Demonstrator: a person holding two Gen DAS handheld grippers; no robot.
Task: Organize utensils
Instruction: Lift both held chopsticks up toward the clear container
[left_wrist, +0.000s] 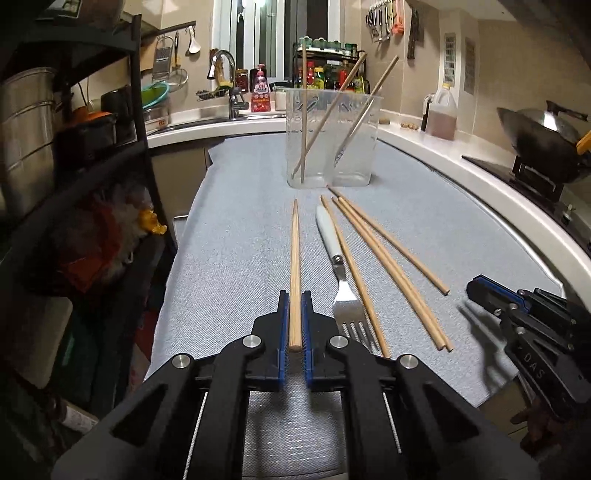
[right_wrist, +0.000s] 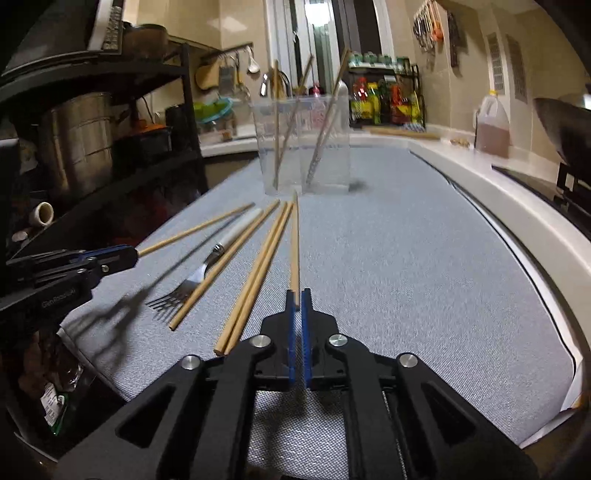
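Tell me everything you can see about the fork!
The fork lies flat on the blue-grey cloth, in front of the clear container. It has a white handle that looks like plastic, a shiny metal neck and a head with thin tines pointing towards the camera. One wooden chopstick lies slantwise over it. No gripper touches it; the left gripper beside it holds a different chopstick.

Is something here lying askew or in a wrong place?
Mostly ordinary sorting mess. One loose chopstick lies partly across the fork, against its white handle. Nothing looks spilled or broken.
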